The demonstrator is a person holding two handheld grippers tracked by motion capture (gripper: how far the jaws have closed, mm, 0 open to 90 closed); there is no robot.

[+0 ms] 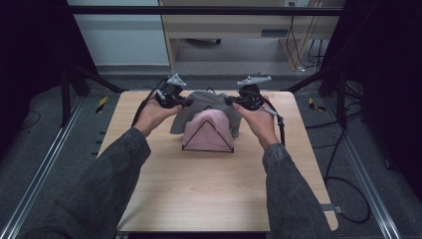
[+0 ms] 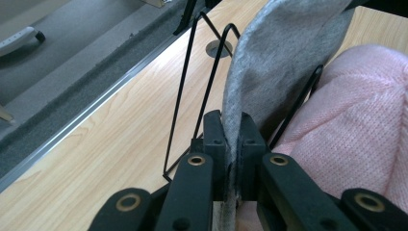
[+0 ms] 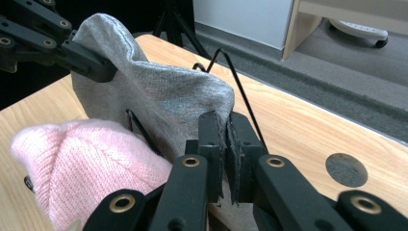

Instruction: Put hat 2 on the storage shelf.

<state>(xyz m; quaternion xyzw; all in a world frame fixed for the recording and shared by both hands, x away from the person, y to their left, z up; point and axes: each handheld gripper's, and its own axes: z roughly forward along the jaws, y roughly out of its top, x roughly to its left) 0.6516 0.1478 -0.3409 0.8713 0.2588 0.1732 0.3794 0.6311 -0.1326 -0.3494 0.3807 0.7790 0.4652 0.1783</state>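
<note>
Pale wood grain covers the tabletop, ringed by grey floor and dark framing. A grey cloth is held stretched at upper centre of the high view, over a black wire rack already draped with a pink knit. Each edge is seen pinched up close in the gripper views (thin, soft fabric): left tongs and right tongs are clenched on the cloth.
</note>
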